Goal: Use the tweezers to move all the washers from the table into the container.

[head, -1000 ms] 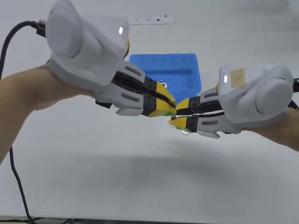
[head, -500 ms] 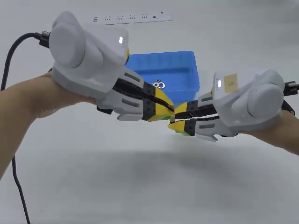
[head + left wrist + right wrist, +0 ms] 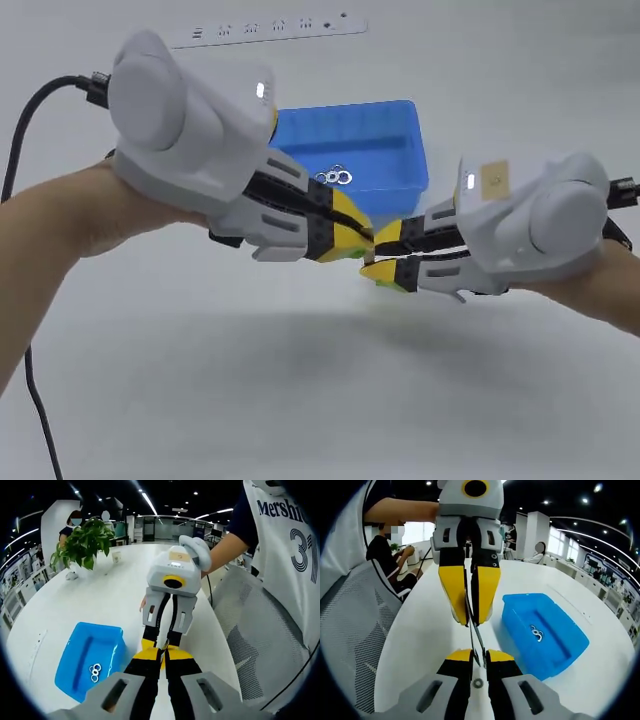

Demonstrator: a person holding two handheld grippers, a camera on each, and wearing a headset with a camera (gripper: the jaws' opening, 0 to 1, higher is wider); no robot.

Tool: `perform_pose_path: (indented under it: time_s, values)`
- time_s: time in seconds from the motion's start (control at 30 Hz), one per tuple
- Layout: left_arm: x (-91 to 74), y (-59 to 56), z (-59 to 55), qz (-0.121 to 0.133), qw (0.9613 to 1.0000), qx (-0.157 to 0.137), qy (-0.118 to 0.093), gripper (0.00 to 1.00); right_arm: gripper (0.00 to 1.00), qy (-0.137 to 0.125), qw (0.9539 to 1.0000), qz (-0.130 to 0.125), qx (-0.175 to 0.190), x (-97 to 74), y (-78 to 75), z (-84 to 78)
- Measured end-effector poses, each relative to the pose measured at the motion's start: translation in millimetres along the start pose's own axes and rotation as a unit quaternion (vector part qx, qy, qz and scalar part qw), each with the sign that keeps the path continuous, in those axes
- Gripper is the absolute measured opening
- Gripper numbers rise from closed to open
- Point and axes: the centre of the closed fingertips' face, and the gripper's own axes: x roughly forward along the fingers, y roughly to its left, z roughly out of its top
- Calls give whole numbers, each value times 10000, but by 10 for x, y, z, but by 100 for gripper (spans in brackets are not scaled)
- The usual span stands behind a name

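At centre of head view, left gripper [image 3: 352, 243] and right gripper [image 3: 378, 258] meet tip to tip above white table [image 3: 250, 380]. Left gripper clamped on tweezers [image 3: 472, 625], seen at top centre of right gripper view. Tweezers' thin legs run down into narrow gap between right gripper's jaws; cannot tell whether those jaws grip them. One loose washer [image 3: 478, 683] on table, bottom centre. Blue container [image 3: 375, 150] just behind grippers, few washers [image 3: 335, 177] inside. Power strip [image 3: 270, 28] along top edge.

The left gripper [image 3: 353, 239], trailing a black cable [image 3: 30, 100], and right gripper [image 3: 377, 256] have rounded white shells and yellow-tipped black jaws; the white jersey [image 3: 285, 545] reads 31.
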Motion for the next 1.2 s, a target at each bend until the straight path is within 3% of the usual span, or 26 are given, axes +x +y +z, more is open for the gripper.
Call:
perform_pose_path:
  time_s: [0.8, 1.03, 1.2]
  values:
    - [-6, 91, 8, 113, 9999, -49, -45, 7, 12, -17, 9999, 8, 143, 16, -84, 5]
    - [13, 108, 27, 82, 9999, -85, -91, 7, 13, -158, 9996, 13, 222, -15, -100, 95]
    - [27, 152, 46, 79, 9998, -145, -120, 7, 13, -124, 9997, 26, 204, 1, -117, 93]
